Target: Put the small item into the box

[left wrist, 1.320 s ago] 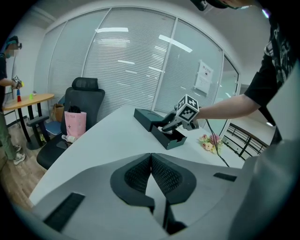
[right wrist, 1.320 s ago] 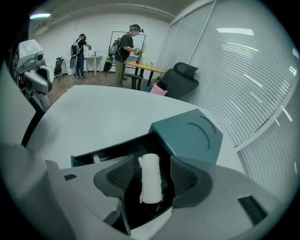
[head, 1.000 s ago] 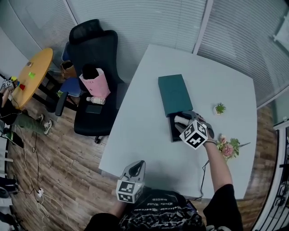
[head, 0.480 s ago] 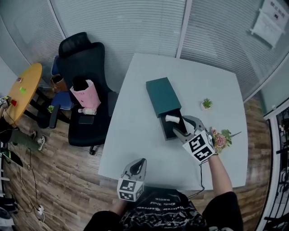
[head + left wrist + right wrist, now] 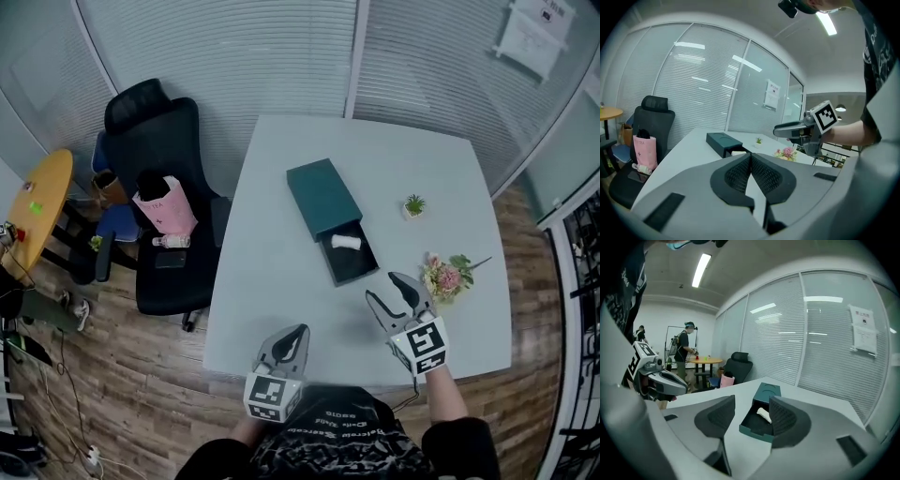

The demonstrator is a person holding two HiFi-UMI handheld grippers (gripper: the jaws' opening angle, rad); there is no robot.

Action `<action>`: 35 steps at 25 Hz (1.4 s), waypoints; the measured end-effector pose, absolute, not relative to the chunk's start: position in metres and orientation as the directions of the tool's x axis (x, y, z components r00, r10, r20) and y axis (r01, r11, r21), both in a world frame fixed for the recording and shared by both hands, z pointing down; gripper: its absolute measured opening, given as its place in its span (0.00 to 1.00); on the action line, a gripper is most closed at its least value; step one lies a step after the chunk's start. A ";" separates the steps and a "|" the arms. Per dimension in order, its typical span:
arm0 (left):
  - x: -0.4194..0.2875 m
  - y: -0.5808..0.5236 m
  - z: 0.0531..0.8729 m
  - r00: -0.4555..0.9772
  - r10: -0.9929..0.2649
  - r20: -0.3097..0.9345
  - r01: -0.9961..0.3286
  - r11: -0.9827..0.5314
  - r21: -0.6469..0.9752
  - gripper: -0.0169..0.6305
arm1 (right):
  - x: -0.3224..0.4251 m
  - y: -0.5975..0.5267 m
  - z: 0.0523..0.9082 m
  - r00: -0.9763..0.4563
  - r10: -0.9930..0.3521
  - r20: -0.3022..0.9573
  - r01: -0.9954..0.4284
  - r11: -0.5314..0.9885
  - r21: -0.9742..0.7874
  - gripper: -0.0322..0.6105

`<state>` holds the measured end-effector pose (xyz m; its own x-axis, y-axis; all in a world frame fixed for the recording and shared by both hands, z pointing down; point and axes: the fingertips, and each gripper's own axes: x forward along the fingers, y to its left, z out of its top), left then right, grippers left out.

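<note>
- White and roll-shaped, the small item (image 5: 346, 242) is seen lying flat inside the open drawer (image 5: 352, 263) of the dark teal box (image 5: 322, 196), at the drawer's 11 o'clock end, just beside the box's sleeve.
- In the head view its long axis is laid across the drawer, running roughly from 10 o'clock to 4 o'clock; which end is its front cannot be told.
- The box's own long axis is set from 11 o'clock to 5 o'clock on the grey tabletop (image 5: 272, 272), with the drawer pulled out at the 5 o'clock end.
- The right tool (image 5: 382, 287) is held near the tabletop's 6 o'clock edge, at about 5 o'clock from the drawer and well apart from it. Its jaws are spread, and nothing is pinched between them.
- The left tool (image 5: 300, 330) is held at the 6 o'clock edge, its jaws pressed together on nothing.
- A potted plant (image 5: 413, 204) and a bunch of flowers (image 5: 444, 277) are placed at 3 o'clock of the box.
- Against the frame a second ago, the right tool has been drawn back: then it was over the drawer with the item at its tips, and now the item is left uncovered in the drawer. The left tool's place is unchanged.
</note>
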<state>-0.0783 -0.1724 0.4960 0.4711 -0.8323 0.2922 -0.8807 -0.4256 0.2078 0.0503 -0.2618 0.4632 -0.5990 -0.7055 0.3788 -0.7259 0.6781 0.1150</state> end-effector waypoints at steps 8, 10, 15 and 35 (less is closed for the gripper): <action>-0.071 -0.176 0.485 0.467 -0.844 0.262 -0.883 -0.428 0.195 0.06 | 0.091 -0.219 0.486 -0.512 -0.806 0.298 -0.854 0.516 -0.071 0.40; -0.069 -0.177 0.485 0.465 -0.845 0.265 -0.883 -0.424 0.199 0.06 | 0.097 -0.208 0.497 -0.489 -0.815 0.310 -0.868 0.490 -0.081 0.41; -0.065 -0.180 0.493 0.457 -0.844 0.282 -0.888 -0.417 0.192 0.06 | 0.102 -0.186 0.527 -0.458 -0.806 0.376 -0.884 0.456 -0.098 0.42; -0.056 -0.190 0.509 0.413 -0.852 0.323 -0.910 -0.369 0.191 0.05 | 0.093 -0.208 0.522 -0.478 -0.805 0.352 -0.862 0.507 -0.009 0.06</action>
<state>-0.0559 -0.1901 0.5088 0.4128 -0.8515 0.3233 -0.9098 -0.3685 0.1911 0.0933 -0.2081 0.5219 -0.4776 -0.8052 0.3515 -0.8618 0.5072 -0.0092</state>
